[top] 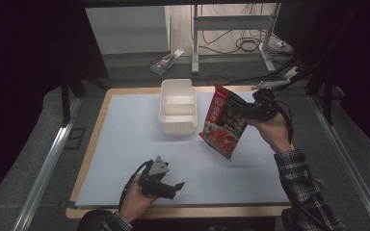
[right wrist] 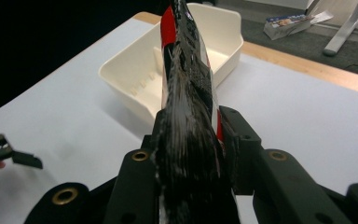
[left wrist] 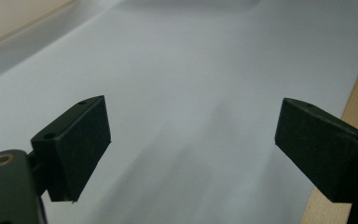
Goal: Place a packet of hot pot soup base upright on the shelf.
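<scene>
The right gripper (top: pixel 248 111) is clamped on the edge of a red and black snack bag (top: pixel 224 122) and holds it in the air over the right half of the table (top: pixel 125 144), tilted, with its lower corner hanging toward the near edge. In the right gripper view the bag (right wrist: pixel 189 93) runs edge-on between the two jaws, which press against its crinkled sides. Just beside the bag, toward the far edge near the middle, stands a cream-white plastic bin (top: pixel 178 107), open at the top, apart from the bag. The left gripper (top: pixel 176 186) rests low by the near edge, left of the middle; its jaws stand wide apart with nothing between them, above the pale sheet that covers the table.
</scene>
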{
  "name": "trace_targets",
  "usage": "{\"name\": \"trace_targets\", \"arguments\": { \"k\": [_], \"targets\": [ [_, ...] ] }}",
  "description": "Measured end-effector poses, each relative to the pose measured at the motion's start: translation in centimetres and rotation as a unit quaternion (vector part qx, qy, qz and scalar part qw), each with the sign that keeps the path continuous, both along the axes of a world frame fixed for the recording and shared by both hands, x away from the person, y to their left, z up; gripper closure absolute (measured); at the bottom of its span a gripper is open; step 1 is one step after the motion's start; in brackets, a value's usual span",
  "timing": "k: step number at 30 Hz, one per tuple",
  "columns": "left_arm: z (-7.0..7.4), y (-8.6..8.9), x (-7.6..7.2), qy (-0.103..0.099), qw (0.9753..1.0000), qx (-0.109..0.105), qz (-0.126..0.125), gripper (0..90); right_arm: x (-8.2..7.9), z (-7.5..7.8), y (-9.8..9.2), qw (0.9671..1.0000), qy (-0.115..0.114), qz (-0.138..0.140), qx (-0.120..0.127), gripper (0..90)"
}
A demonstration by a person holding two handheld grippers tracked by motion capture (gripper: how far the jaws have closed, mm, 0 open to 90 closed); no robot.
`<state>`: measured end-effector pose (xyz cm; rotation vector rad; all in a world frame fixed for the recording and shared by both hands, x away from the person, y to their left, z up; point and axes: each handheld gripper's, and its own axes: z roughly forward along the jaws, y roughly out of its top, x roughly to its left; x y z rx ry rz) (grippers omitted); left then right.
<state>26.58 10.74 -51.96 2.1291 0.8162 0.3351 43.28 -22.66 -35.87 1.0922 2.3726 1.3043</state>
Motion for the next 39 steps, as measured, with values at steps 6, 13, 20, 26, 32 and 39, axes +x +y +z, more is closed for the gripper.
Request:
{"name": "trace_targets", "arguments": {
  "k": [6,13,20,26,32,39],
  "targets": [
    [-0.2,-0.1,-0.6,0.003,1.0,0.004,-0.002,8.4,1.4,1.0,0.5,0.9998,-0.014,-0.01,-0.003,68.7],
    [-0.3,0.1,-1.3,0.0,0.9999,0.016,0.001,6.8,3.2,2.3,1.3,0.9995,-0.026,-0.019,-0.008,68.6],
    [-0.4,0.6,-1.8,-0.01,0.9997,0.024,0.006,4.9,4.9,3.5,2.3,0.9991,-0.035,-0.026,-0.002,68.6],
    [-0.4,0.9,-1.9,-0.014,0.9995,0.029,0.01,4.2,6.4,4.2,3.2,0.9988,-0.041,-0.028,0.005,68.7],
    [-0.5,1.3,-1.9,-0.013,0.9993,0.03,0.017,3.4,7.5,4.4,4.5,0.9988,-0.043,-0.021,0.004,68.6],
    [-0.6,1.4,-1.7,-0.01,0.9993,0.031,0.018,2.6,8.6,4.3,6.0,0.9989,-0.043,-0.017,0.009,68.6]
  ]
}}
